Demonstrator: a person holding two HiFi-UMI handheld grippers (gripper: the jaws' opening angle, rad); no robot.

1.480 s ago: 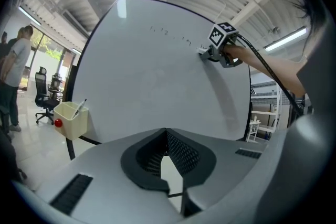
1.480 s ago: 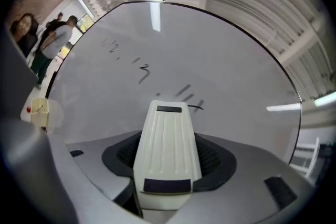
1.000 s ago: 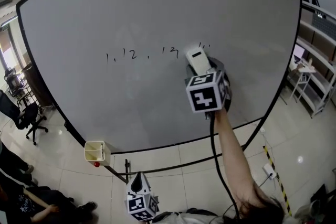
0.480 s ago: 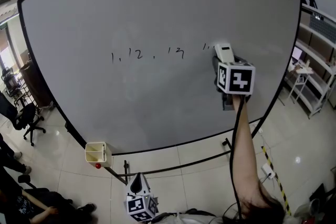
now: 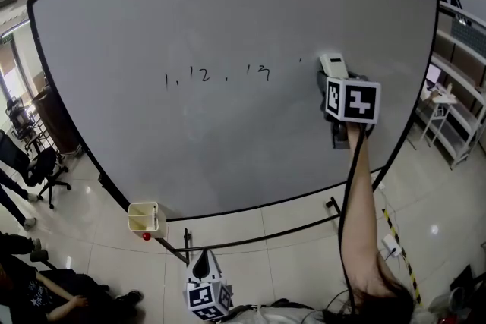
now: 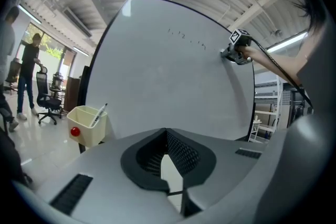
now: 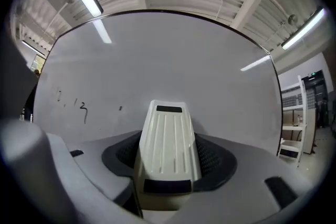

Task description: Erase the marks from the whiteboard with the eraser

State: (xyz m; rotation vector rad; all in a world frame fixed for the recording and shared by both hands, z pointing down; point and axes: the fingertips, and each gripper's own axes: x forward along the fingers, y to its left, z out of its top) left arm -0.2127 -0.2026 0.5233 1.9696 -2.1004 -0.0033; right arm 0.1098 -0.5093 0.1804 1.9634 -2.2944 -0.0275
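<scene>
Right gripper (image 5: 335, 84) jaws clamped on white eraser (image 5: 333, 62), flat against whiteboard (image 5: 228, 4) | marks (image 5: 201, 76) to its left, unobstructed | shelving (image 5: 456, 117) to its right | left gripper (image 5: 206, 292) low, jaws nearly together, empty | pen cup (image 5: 143, 216) just above it

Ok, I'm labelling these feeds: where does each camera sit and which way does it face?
Head view: on the person's head, facing the whiteboard; shows the right arm, the right gripper holding the eraser, and the left gripper low.
Left gripper view: on the left gripper, looking up along its shut tongs at the whiteboard and yellow bin.
Right gripper view: on the right gripper, close to the whiteboard; eraser between its tongs.
Head and left gripper views share the right gripper and the marks.
</scene>
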